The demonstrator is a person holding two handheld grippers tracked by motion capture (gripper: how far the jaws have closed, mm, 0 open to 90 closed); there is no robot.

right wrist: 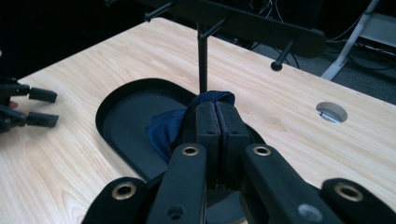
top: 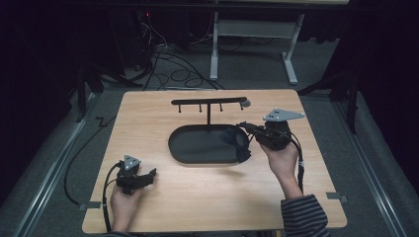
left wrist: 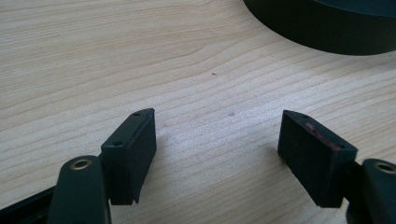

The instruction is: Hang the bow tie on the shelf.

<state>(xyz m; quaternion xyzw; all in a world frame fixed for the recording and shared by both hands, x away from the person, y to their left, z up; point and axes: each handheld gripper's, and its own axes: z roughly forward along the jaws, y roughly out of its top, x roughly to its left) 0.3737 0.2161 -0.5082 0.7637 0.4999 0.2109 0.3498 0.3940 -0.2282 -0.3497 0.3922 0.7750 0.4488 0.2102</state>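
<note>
Right gripper (right wrist: pixel 215 122) has its jaws clamped tight on the dark blue cloth (top: pixel 236 143), which hangs over the right end of the black oval tray (top: pixel 185 148) just below the hook rack (top: pixel 210 102). Left gripper (top: pixel 148 175) sits idle on the desk (top: pixel 197 197), jaws wide, nothing between them. To hang it cleanly: lift clear of the tray rim, approach a peg from the front (cloth is bunched, so watch for snagging), release only once it's draped.

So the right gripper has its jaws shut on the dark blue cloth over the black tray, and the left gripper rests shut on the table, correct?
Not quite: the left gripper is open, its jaws wide apart over bare table, as the left gripper view shows. The right gripper does pinch the dark blue cloth over the black tray.
</note>
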